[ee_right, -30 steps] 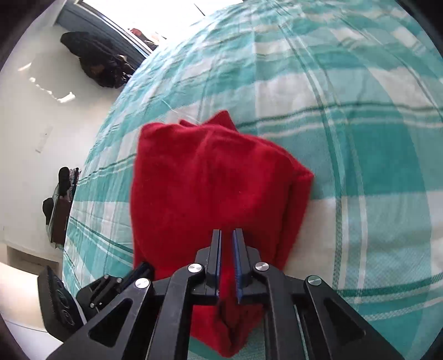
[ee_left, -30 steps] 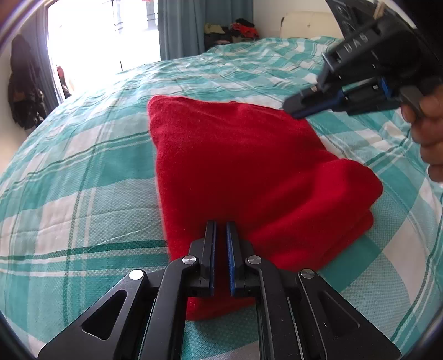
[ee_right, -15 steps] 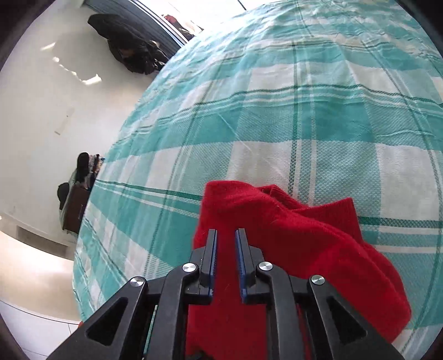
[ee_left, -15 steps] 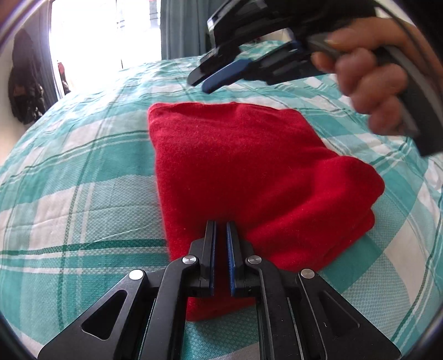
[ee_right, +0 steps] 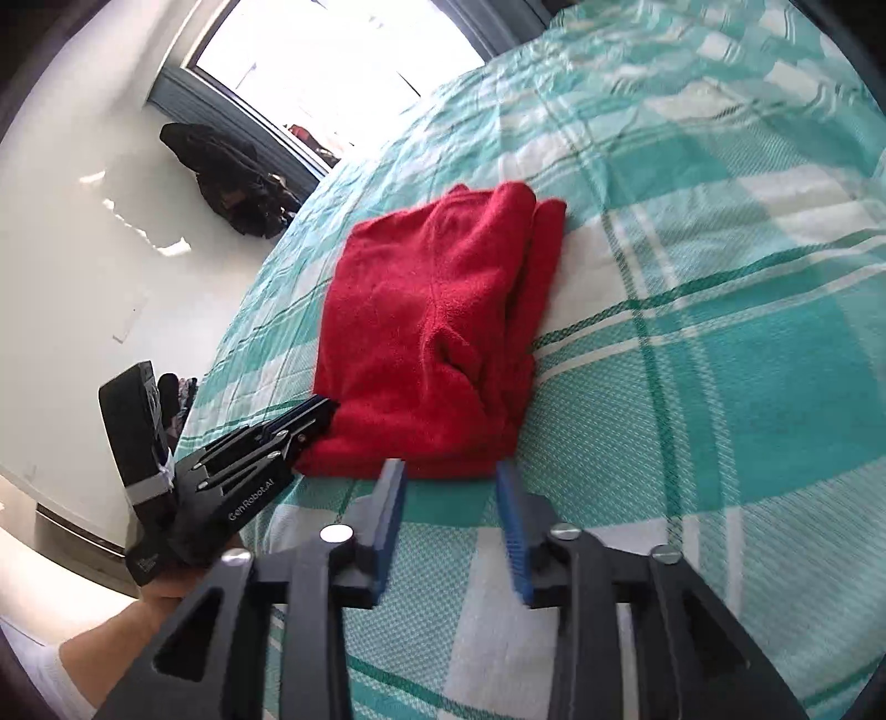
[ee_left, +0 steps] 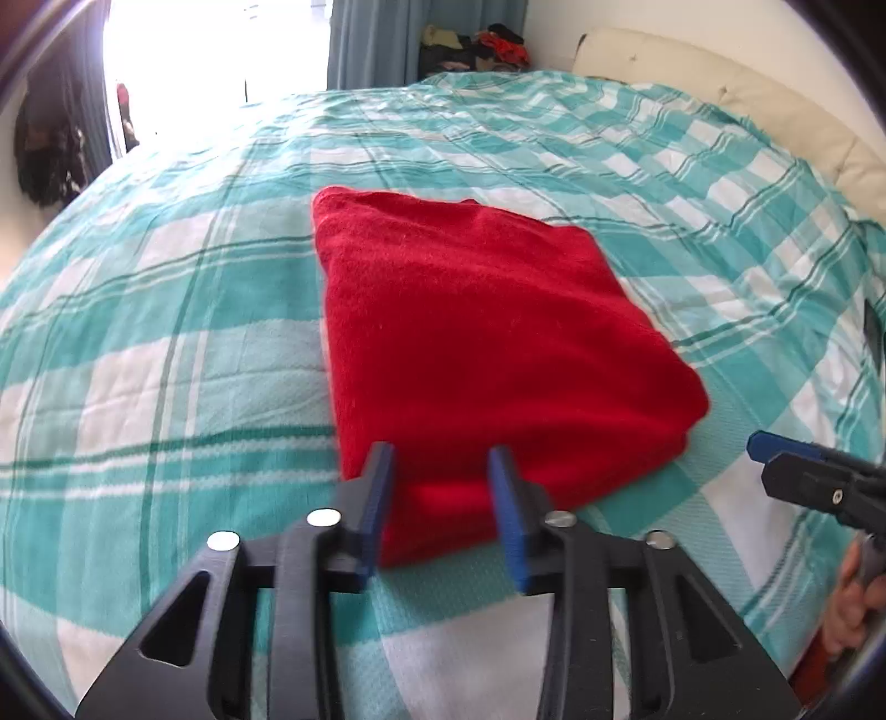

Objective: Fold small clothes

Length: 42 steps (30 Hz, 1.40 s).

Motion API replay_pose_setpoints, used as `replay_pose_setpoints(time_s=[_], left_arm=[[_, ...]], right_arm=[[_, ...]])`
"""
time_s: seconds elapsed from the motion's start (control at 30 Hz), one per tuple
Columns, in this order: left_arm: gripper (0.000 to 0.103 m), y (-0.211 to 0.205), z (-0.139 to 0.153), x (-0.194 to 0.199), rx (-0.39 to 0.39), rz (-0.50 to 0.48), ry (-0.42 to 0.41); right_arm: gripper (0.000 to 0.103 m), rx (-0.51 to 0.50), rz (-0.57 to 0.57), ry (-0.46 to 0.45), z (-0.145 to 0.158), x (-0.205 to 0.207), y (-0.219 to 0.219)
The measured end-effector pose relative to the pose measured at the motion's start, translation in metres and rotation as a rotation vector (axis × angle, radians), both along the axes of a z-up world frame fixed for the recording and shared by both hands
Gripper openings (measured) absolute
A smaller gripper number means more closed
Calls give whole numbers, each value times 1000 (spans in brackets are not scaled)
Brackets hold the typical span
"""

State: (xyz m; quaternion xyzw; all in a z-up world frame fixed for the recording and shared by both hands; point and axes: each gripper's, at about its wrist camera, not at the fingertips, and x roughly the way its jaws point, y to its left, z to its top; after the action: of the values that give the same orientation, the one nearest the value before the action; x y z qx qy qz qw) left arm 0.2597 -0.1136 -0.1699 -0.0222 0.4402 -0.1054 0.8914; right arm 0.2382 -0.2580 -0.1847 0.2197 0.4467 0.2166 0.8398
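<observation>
On the far left we see a dark coat [ee_left: 41, 149] hanging by the bright window [ee_left: 210, 50]. Further in, the red cloth [ee_left: 487, 332] lies folded into a thick pad on the teal plaid bed [ee_left: 166, 343], flat, near its middle. Our left gripper [ee_left: 441, 476] sits at the cloth's near edge; its jaws have just been opening and now stand well apart, the cloth's edge showing between the blue pads [ee_left: 506, 498] with none of it pinched (the pads look clear of the fabric). To the right, our right gripper [ee_right: 451, 487] hovers just short of the cloth's other near corner, its jaws also freshly spread and holding nothing. A cream headboard [ee_left: 720, 83] lines the far right.
</observation>
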Motion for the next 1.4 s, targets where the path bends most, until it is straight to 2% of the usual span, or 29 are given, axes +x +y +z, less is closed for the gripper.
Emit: replay_pose_setpoints(time_s=[0.03,0.07,0.1,0.17,0.23,0.33,0.43,0.53,0.6,0.67,0.73,0.83,0.93,1.0,1.07,1.1,1.13,1.17,1.2,1.23,1.3,1.4], left_arm=[[91,8,3,-16,-20,27,-10],[91,15,3,-31,-26,48,-23],[91,20,1,-44,-20,61,-14],[91,32,-6,-66,-1,92,27],[91,43,-13,-82,7,138,58],[91,61,-14,-97,15,181,72],[91,73,-9,-93,40,201,79],[91,87,5,-67,0,217,62],[92,98,14,-40,-68,229,55],[94,104,16,-7,-158,222,77],[95,102,10,31,-209,206,113],[95,88,-7,80,-214,204,154],[95,75,-25,110,-250,205,174],[96,67,-32,120,-242,206,162],[96,58,-36,123,-244,183,159],[95,53,-38,125,-246,164,170],[74,48,-38,126,-249,140,173],[49,41,-38,127,-270,90,189],[31,37,-36,129,-265,68,221],[26,35,-27,128,-238,77,201],[24,36,-4,126,-242,60,159],[23,50,39,124,-257,54,75]], right_arm=[[81,-38,-29,-51,5,-18,-2],[84,-71,-60,-96,9,-35,-3],[84,-93,-79,-123,7,-52,-6],[84,-131,-101,-101,-6,-74,-8],[84,-145,-90,-71,-12,-79,-18],[84,-132,-50,-121,-4,-77,-14],[84,-108,-50,-118,-5,-77,-12],[84,-52,-56,-121,0,-73,-13],[84,-8,-75,-132,11,-57,-21],[85,41,-120,-130,22,-31,-32],[90,117,-144,-83,23,6,-43],[90,234,-111,33,6,61,-44],[90,357,-77,158,-26,101,-33],[90,365,-66,220,-47,116,-21],[89,344,-50,205,-50,120,-9],[89,355,-20,198,-50,121,-2],[78,371,13,202,-51,123,6],[54,381,43,225,-54,125,13],[40,341,44,252,-59,129,18],[27,300,33,260,-60,130,19],[25,266,21,224,-48,131,22],[24,203,61,92,0,128,34]])
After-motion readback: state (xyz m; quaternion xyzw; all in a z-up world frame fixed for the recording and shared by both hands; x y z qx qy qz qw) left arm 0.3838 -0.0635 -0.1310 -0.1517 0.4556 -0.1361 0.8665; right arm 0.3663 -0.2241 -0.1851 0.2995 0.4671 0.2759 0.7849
